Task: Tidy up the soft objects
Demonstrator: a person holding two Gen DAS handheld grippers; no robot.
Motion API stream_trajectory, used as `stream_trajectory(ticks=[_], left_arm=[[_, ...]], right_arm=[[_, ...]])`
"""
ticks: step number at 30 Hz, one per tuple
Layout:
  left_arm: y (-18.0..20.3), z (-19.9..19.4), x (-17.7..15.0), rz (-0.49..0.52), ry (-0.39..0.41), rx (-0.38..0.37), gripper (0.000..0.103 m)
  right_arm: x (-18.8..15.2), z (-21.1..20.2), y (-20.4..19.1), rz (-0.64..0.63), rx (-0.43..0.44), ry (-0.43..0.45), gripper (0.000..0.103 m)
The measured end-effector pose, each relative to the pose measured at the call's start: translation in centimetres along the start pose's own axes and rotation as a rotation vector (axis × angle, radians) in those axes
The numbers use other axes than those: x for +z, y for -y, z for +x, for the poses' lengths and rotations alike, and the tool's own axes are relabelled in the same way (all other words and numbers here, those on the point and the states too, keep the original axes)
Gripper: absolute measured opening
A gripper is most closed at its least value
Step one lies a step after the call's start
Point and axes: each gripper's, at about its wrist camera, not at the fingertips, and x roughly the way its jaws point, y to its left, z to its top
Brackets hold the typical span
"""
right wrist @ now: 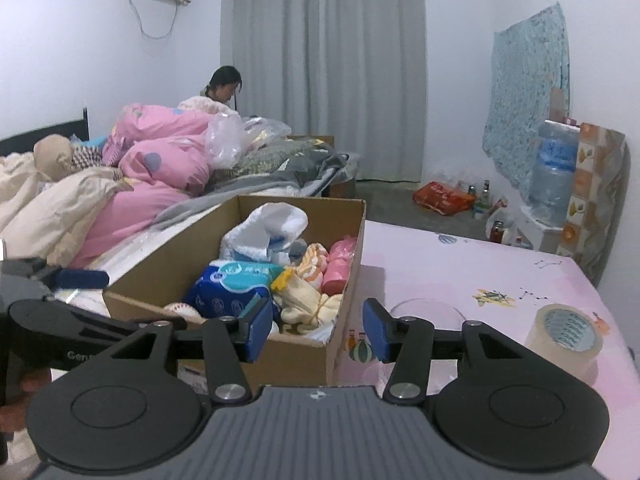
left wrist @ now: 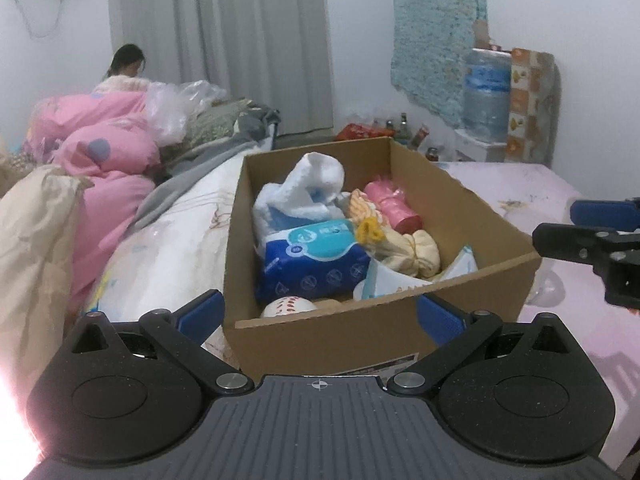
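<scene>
Your left gripper [left wrist: 320, 312] gapes wide around the cardboard box [left wrist: 496, 268], gripping nothing; your right gripper [right wrist: 316, 328] stands half-open, empty. Labels are unreadable.

Baseball [left wrist: 289, 306] in cardboard box [left wrist: 440, 292]: lower half hidden behind near wall. Blue tissue pack [right wrist: 228, 292] partly behind right gripper [right wrist: 316, 330] pad. Left gripper [right wrist: 60, 300] cut by left edge. Tape roll [right wrist: 566, 334] base behind gripper body. Print on pack unreadable. Bottles [left wrist: 404, 124] by far wall too small to tell.

one cardboard box [left wrist: 372, 336], one tissue pack [left wrist: 316, 260], one baseball [left wrist: 288, 306], one tape roll [right wrist: 566, 330].
</scene>
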Motion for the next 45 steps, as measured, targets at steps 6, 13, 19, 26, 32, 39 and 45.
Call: stream_trajectory(ticks=[6,13,19,26,32,39,45], left_arm=[[1.0,-0.7,-0.4,0.032,0.003,-0.048,0.103],[1.4,-1.0,-0.6,0.024,-0.004,-0.078,0.103],[2.2,-1.4,-0.6,0.019,-0.039,-0.132,0.103],[1.5,-0.9,-0.4,-0.044,-0.056,-0.013,0.103],[0.9,-0.5,-1.0,-0.149,-0.127,-0.038,0.103],[1.4,-0.1,-1.1,-0.096,-0.133,0.08,0.103],[2.1,0.4,-1.5,-0.049,-0.177,0.054,0.103]], right_arm=[[-0.8,-0.2,-0.5,-0.029,-0.033,0.006,0.035],[-1.1,-0.9,0.6,-0.004,-0.062,0.023,0.035],[-1.3,-1.2,1.4,0.005,-0.085,0.021,0.035],[-1.5,-1.3,1.5,0.001,-0.083,0.018,0.035],[-1.8,-0.6,1.6,0.034,-0.032,-0.002,0.035],[-2.1,-0.4,0.9,0.0,-0.049,-0.003,0.035],[-2.3,-0.5,0.9,-0.006,-0.052,-0.01,0.035]])
